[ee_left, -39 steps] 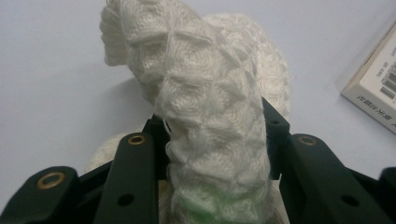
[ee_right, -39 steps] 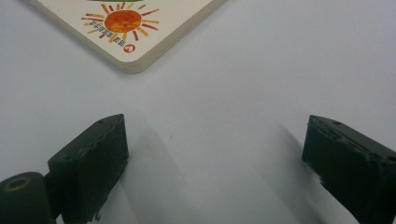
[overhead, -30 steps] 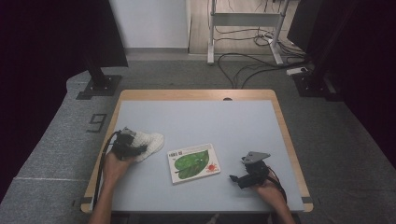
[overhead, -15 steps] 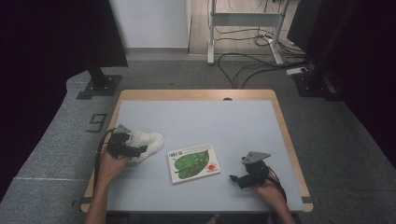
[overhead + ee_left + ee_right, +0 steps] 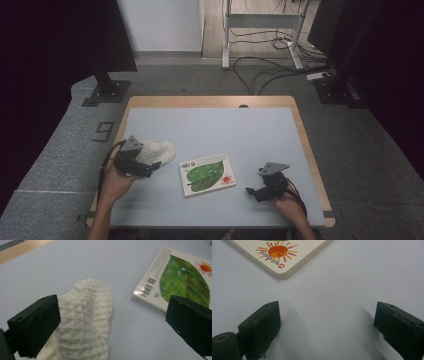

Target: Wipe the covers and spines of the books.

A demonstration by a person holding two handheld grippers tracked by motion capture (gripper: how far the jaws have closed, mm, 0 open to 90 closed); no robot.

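Cloth (image 5: 85, 322), white and waffle-textured, lies under the left gripper (image 5: 110, 325), whose jaws have just been opening and now stand wide apart above it, gripping nothing. It rests near the tabletop's (image 5: 240, 130) left edge. The left hand (image 5: 116, 181) reaches in from the front-left corner. The right gripper (image 5: 327, 327), jaws spread and empty, sits low near the front-right corner, beside the book (image 5: 207, 174).

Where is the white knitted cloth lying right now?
In the high view, the white knitted cloth lies on the blue table near its left edge, just left of the leaf-cover picture book, under the open left gripper.
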